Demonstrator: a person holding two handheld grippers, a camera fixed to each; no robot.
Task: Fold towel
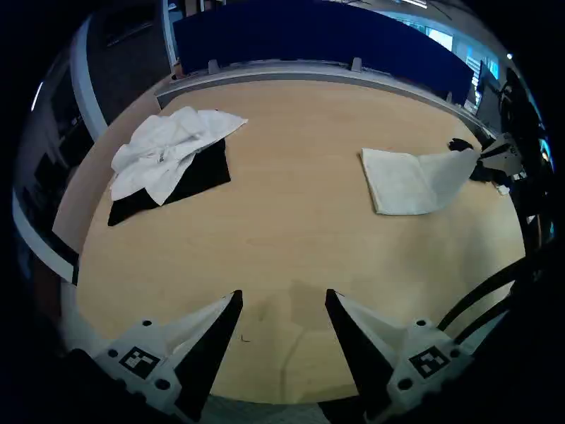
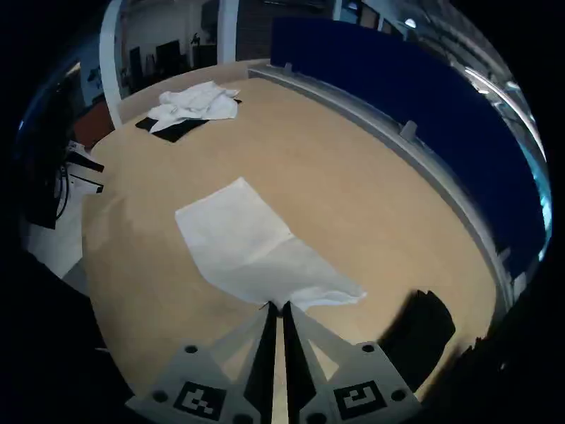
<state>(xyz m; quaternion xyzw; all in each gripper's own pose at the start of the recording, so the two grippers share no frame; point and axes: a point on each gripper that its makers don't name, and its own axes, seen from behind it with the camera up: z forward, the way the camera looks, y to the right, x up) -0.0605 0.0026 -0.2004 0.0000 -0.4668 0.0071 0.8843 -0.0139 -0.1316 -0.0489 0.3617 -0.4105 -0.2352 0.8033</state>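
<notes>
Jaws of right gripper clamped on towel edge, left gripper jaws apart above table, crumpled cloths beyond

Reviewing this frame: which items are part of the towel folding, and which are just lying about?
In the job: flat white towel, pinched by the right tongs; left tongs, open.
Lying about: crumpled white cloths, black cloth beneath them, dark object near the towel.

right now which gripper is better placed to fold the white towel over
Right. The right gripper is shut on the white towel, its edge raised. The left gripper is open over bare table, far off.
</notes>
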